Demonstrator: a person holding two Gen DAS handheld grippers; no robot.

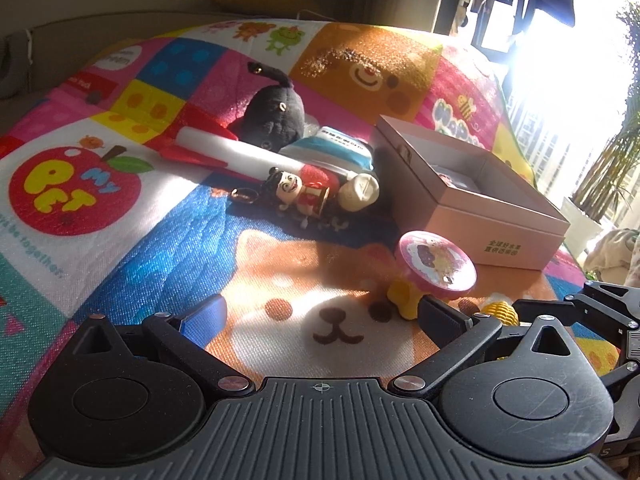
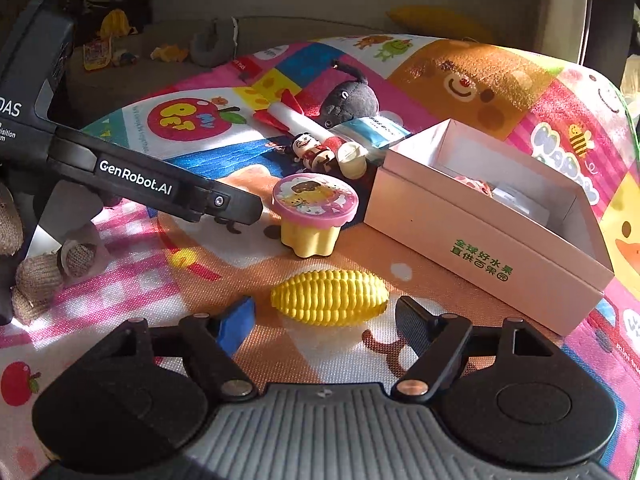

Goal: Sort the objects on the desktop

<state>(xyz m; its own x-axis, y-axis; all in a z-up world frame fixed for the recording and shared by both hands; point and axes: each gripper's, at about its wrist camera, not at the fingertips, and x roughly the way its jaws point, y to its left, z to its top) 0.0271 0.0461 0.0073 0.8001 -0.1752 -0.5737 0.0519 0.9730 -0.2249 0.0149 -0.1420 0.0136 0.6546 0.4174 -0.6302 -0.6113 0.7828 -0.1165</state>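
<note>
Here both grippers stood released: right gripper [image 2: 324,322] wide around the toy corn [image 2: 330,297], left gripper [image 1: 320,316] empty beside the yellow cup [image 1: 434,266].

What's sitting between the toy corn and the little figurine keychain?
The pink-lidded yellow cup stands between the toy corn and the figurine keychain; otherwise only bare play mat. Right wrist view shows it.

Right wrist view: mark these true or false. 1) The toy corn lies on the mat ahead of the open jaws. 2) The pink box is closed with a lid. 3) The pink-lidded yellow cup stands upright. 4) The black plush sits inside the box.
1) True: the toy corn lies on the mat, clear of the right gripper.
2) False: the pink box is open on top.
3) True: the pink-lidded yellow cup stands upright.
4) False: the black plush lies on the mat behind the box.
</note>
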